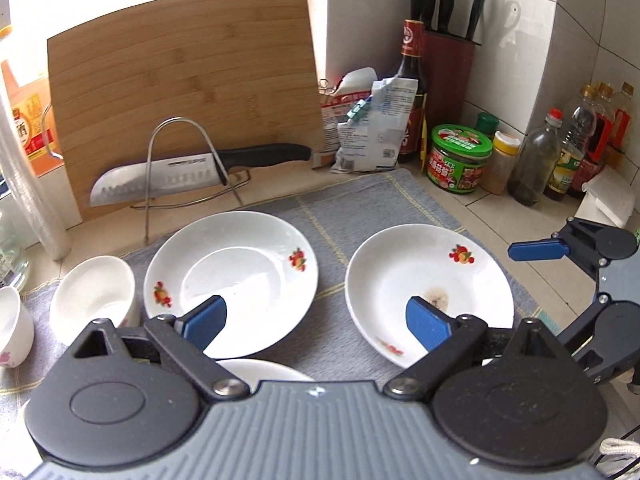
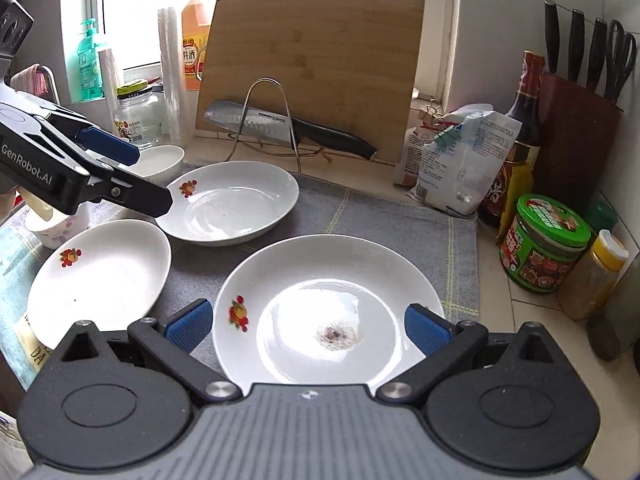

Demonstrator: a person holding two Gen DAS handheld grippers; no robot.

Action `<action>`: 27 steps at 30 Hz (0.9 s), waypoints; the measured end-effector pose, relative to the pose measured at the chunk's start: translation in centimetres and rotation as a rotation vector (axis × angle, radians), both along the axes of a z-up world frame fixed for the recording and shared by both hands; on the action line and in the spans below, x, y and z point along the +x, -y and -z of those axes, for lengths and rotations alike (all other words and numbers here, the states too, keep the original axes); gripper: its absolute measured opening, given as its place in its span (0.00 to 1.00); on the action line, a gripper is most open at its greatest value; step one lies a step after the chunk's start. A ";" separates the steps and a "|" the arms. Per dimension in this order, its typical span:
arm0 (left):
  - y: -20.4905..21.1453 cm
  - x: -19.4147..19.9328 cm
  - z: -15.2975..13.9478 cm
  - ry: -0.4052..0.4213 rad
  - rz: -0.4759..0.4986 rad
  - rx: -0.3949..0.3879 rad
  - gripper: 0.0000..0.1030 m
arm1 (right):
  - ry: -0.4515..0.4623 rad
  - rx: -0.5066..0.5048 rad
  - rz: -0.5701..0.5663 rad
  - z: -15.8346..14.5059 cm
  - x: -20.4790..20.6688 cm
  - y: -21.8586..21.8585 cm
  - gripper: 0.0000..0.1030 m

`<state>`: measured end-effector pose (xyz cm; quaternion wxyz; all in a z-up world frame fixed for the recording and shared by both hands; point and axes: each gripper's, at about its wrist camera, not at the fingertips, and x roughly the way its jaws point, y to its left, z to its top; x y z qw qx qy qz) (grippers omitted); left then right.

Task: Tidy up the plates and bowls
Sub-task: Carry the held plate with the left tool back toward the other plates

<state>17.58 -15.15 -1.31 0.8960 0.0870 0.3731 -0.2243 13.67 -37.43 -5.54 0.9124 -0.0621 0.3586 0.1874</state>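
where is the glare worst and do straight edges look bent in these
Right wrist view: the window behind the cutting board is blown out white. Left wrist view: the same washout at top left, and the cutting board edges bow from fisheye distortion.

Black tool (image 2: 308,326), blue ribbed pads (image 2: 426,330), grey ridged housing, silver screws

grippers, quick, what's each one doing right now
left gripper: open, holding nothing, over the cloth between two plates.
right gripper: open, jaws either side of the stained plate, not gripping it.
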 end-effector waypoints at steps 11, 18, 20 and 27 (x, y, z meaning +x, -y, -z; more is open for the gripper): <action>-8.6 -0.9 1.6 -0.042 0.126 -0.033 0.93 | -0.017 -0.056 0.140 0.0 -2.8 -9.1 1.00; -10.9 -1.0 2.7 -0.084 0.146 -0.054 0.93 | -0.050 -0.076 0.141 0.2 -4.6 -12.8 1.00; -11.4 -1.1 2.9 -0.090 0.136 -0.064 0.93 | -0.054 -0.075 0.130 0.3 -4.7 -13.2 1.00; -11.4 -1.3 3.2 -0.105 0.066 -0.046 0.93 | -0.065 -0.054 0.061 1.3 -5.0 -12.8 1.00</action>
